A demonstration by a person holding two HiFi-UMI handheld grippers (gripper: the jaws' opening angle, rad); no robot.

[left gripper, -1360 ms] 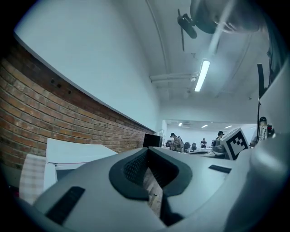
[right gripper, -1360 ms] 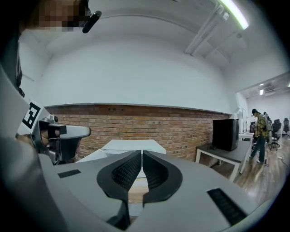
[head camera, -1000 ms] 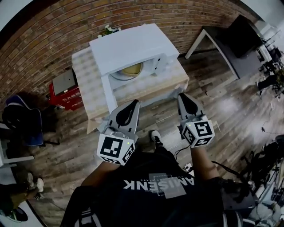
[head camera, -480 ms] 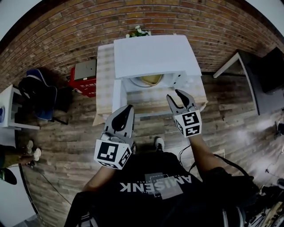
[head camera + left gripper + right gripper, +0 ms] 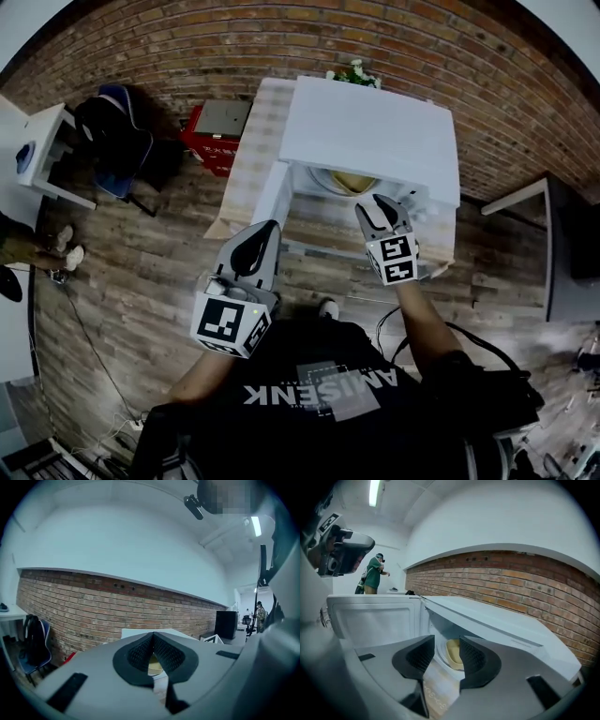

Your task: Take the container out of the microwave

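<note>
Against the brick wall [image 5: 187,47], the microwave [image 5: 370,127] stands open on the worktop [image 5: 248,141], with the container [image 5: 354,182] inside it, not yet taken. My right claw [image 5: 372,208] is spread and empty; my left claw [image 5: 269,228] is pressed together.

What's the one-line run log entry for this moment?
microwave: open | container: inside | right gripper: jaws apart, empty, aimed at container | left gripper: jaws together, empty

The head view looks steeply down from above the person onto the microwave [image 5: 370,131] and the wooden floor [image 5: 141,281]. The left gripper view faces level toward the brick wall [image 5: 93,604], from farther back. The right gripper view, closer, looks into the open microwave, which all three views share.
</note>
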